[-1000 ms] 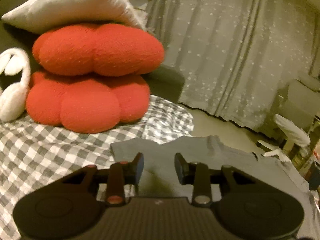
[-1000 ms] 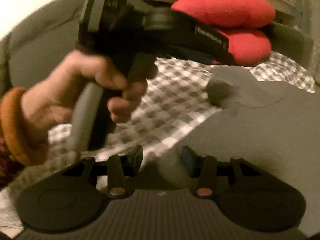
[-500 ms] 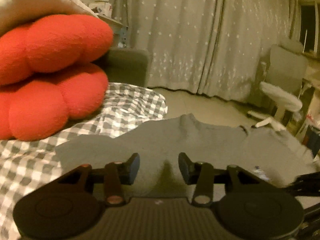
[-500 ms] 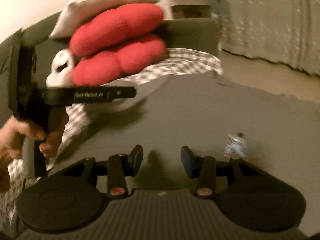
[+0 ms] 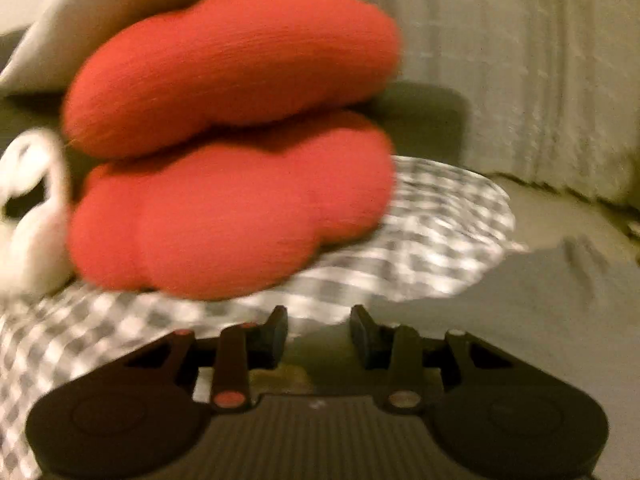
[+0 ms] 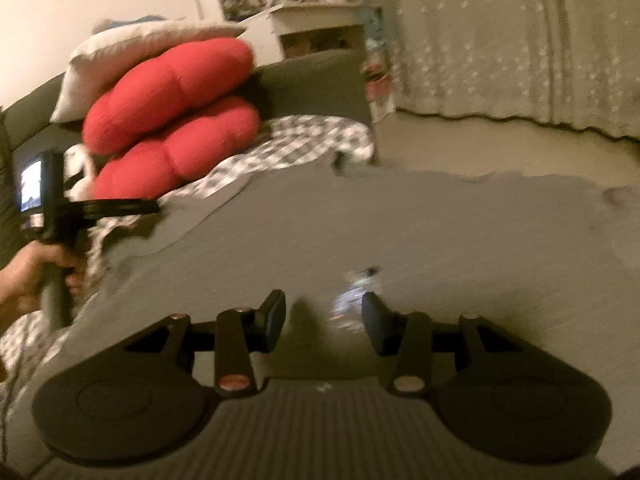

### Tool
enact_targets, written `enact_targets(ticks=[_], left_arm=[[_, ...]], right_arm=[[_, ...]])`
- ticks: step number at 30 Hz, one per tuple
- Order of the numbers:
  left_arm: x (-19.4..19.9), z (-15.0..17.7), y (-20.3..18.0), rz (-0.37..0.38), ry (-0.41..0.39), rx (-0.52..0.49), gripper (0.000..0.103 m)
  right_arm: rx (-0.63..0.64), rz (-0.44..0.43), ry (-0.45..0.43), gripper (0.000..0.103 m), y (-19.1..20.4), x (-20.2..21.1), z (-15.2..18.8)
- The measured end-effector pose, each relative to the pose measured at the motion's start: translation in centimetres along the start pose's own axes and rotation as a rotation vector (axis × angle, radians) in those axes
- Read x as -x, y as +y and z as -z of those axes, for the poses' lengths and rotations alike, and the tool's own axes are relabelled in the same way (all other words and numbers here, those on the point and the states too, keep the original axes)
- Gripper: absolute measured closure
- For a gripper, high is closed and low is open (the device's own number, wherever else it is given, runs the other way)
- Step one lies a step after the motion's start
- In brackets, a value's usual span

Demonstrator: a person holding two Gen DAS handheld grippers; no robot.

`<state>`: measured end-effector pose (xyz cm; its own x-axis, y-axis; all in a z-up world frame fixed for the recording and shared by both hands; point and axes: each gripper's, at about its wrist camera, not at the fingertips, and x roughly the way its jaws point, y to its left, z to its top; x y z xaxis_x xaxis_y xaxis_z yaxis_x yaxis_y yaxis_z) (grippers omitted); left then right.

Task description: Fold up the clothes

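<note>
A grey T-shirt [image 6: 360, 232] lies spread flat on the checked sheet [image 6: 304, 140], with a small printed motif [image 6: 356, 292] near its middle. My right gripper [image 6: 323, 320] is open and empty, low over the shirt beside the motif. My left gripper [image 5: 319, 332] is open and empty above the shirt's left edge [image 5: 500, 320], pointing at the red cushions. The left gripper also shows in the right wrist view [image 6: 120, 207], held in a hand at the shirt's left side.
Two red puffy cushions [image 5: 232, 140] are stacked at the head of the sofa under a pale pillow [image 6: 132, 60], with a white plush toy [image 5: 32, 216] beside them. A dotted curtain [image 6: 520, 48] hangs behind. Bare floor [image 6: 440, 144] lies beyond the shirt.
The left gripper has swung left, from facing the shirt and curtain to facing the red cushions. The right gripper has moved forward over the shirt, closer to the motif. Both stay open.
</note>
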<state>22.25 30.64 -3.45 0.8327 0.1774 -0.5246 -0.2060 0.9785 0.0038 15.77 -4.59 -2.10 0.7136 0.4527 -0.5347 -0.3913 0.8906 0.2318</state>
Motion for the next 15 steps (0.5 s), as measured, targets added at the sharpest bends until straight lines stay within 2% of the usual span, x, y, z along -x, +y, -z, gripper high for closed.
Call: enact_targets(ticks=[3,8,15], left_arm=[[1.2,-0.3,0.9,0.051,-0.013,0.057,0.067],[3.3,-0.5,-1.8,0.146,-0.046,0.009,0.065],[4.2,-0.3,-7.0,0.281,-0.056,-0.073,0.062]], right_arm=[[-0.002,0.076,-0.041,0.056,-2.0,0.9,-0.2],[-0.018,0.205,-0.078,0.056,-5.3,1.5,-0.6],[-0.053,0.276,-0.064,0.056,-8.2,-0.2,-1.1]])
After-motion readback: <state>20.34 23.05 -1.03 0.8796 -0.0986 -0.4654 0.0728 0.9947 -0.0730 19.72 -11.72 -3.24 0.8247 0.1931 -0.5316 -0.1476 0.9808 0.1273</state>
